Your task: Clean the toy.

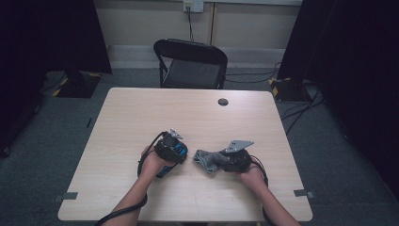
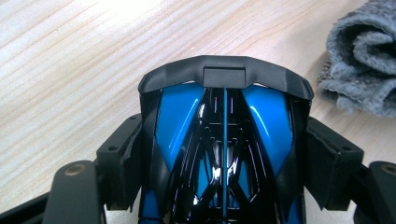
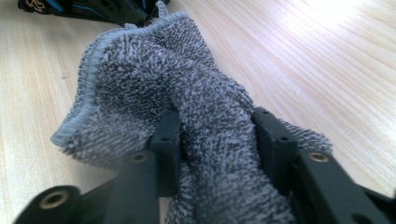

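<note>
Pinched between right gripper (image 3: 217,140) pads: bunched grey towel (image 3: 154,79); clamped in left gripper (image 2: 224,154): glossy blue-black object (image 2: 224,130); both grasped, wiping seemingly not yet begun.

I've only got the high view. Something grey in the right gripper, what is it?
Observer: A grey terry cloth, bunched, with a stitched hem.
Operator: Pinched properly?
Observer: Yes. In the right gripper view both pads of the right gripper press into the cloth.
Operator: And the left?
Observer: The left gripper grips a glossy blue-and-black plastic object by its sides.
</note>
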{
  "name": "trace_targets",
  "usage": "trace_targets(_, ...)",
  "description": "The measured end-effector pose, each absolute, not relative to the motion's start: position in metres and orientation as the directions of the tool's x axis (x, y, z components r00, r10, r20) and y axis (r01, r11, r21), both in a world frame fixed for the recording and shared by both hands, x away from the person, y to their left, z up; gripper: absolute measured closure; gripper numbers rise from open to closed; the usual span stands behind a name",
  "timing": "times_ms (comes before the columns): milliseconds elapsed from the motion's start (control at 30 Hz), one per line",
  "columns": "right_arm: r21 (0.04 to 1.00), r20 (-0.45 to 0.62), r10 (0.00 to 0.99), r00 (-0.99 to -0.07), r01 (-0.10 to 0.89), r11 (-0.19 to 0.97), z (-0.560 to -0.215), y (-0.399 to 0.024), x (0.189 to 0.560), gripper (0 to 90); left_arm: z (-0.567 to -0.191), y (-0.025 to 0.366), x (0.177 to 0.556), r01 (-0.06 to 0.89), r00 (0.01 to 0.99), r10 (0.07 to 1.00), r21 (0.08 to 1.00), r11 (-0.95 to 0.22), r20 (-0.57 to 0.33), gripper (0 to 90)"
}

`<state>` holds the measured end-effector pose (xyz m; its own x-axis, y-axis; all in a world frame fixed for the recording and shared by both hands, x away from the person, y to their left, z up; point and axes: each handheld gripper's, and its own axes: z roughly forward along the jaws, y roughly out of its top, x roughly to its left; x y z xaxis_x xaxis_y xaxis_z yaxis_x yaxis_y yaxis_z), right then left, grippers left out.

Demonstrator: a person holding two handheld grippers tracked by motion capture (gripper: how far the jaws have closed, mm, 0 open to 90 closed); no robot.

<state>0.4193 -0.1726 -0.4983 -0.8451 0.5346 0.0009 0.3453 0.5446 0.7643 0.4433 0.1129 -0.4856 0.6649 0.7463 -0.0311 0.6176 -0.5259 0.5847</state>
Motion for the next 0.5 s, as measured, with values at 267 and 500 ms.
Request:
trace_targets(267,0.763,0.003,0.551,-0.834,0.358,0.538,-0.497,-0.172,0.419,65.1,-0.476,0.123,0.44,0.625,0.654,0.751,0.626,-0.467,-0.093,25.7)
trace_targets(500,0.761,0.005,0.562,-0.827,0.368,0.534,-0.496,-0.171,0.419,68.9,-0.469,0.125,0.436,0.615,0.663,0.74,0.645,-0.454,-0.112,25.8)
